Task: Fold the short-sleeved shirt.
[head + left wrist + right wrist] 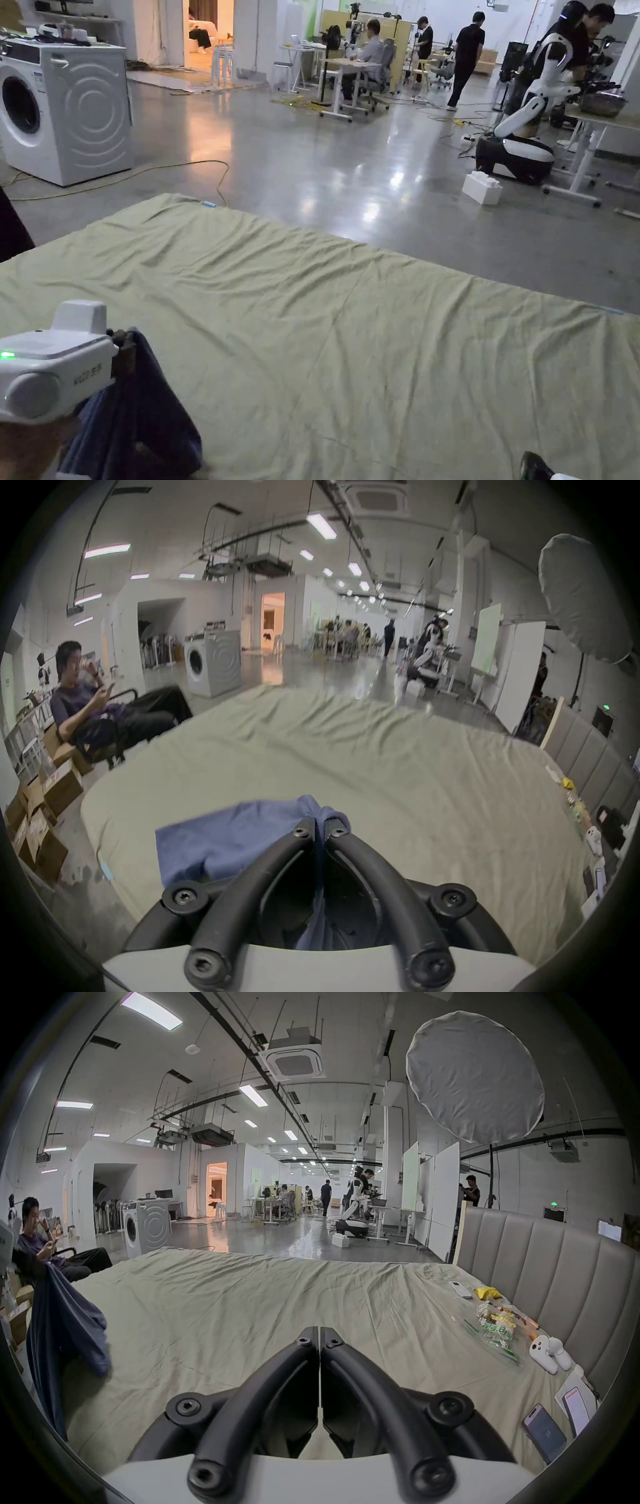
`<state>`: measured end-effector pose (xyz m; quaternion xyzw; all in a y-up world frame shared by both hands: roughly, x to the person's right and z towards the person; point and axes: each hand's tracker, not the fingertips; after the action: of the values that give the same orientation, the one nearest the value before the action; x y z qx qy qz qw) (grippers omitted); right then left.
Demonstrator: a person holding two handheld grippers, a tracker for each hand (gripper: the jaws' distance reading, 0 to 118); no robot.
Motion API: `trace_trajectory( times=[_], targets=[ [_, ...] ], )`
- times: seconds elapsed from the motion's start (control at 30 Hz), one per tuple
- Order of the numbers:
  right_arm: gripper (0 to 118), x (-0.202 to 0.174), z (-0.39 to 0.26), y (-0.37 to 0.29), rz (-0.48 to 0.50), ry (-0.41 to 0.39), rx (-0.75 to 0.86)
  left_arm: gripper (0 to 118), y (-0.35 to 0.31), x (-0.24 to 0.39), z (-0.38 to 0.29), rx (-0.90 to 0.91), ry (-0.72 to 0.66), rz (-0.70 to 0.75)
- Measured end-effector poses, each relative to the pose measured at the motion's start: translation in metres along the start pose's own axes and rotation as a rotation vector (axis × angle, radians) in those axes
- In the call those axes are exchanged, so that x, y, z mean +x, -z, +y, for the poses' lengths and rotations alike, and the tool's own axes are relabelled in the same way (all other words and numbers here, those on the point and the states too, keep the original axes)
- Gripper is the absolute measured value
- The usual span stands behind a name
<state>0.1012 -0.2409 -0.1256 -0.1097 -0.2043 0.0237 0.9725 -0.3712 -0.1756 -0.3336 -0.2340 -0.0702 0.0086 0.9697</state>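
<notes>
Your left gripper (320, 821) has its jaws clamped on a bunched fold of the blue short-sleeved shirt (239, 836), low in the centre of the left gripper view; the cloth spreads to the left over the pale green bedsheet (398, 774). In the head view the shirt hangs at the lower left below that gripper's white body. Your right gripper (319, 1335) has its jaws pressed together on nothing, above the sheet; the shirt drapes at that view's left edge.
</notes>
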Motion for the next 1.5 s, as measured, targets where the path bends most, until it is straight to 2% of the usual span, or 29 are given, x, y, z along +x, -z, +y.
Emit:
trace_trajectory(
  times=[0.33, 0.57, 0.73, 0.87, 1.0, 1.2, 1.23, 1.27, 1.37, 1.47, 1.5],
  targets=[
    [1, 0.052, 0.003, -0.012, -0.076, 0.048, 0.032, 4, -0.052, 0.126, 0.091, 0.208, 0.112, -0.205],
    [1, 0.094, 0.005, -0.023, -0.142, 0.08, 0.066, 4, -0.058, 0.244, 0.093, 0.234, 0.155, -0.435],
    [1, 0.122, 0.0, -0.036, -0.186, 0.086, 0.06, 4, -0.057, 0.339, 0.052, 0.159, 0.215, -0.575],
    [1, 0.137, -0.014, -0.046, -0.214, 0.089, 0.035, 4, -0.051, 0.4, -0.015, 0.022, 0.289, -0.667],
    [1, 0.148, -0.024, -0.054, -0.239, 0.099, 0.008, 4, -0.056, 0.43, -0.085, -0.112, 0.336, -0.736],
    [1, 0.155, -0.03, -0.057, -0.248, 0.085, -0.017, 5, -0.07, 0.435, -0.148, -0.182, 0.372, -0.773],
    [1, 0.155, -0.03, -0.056, -0.246, 0.082, -0.02, 8, -0.07, 0.432, -0.151, -0.184, 0.366, -0.774],
    [1, 0.155, -0.03, -0.056, -0.245, 0.079, -0.023, 20, -0.069, 0.428, -0.151, -0.191, 0.352, -0.779],
    [1, 0.151, -0.026, -0.056, -0.229, 0.078, -0.025, 75, -0.074, 0.408, -0.145, -0.167, 0.317, -0.76],
    [1, 0.144, -0.02, -0.056, -0.21, 0.066, -0.017, 92, -0.081, 0.38, -0.138, -0.083, 0.282, -0.703],
    [1, 0.141, -0.018, -0.055, -0.203, 0.063, -0.014, 94, -0.082, 0.37, -0.135, -0.066, 0.265, -0.684]
  ],
)
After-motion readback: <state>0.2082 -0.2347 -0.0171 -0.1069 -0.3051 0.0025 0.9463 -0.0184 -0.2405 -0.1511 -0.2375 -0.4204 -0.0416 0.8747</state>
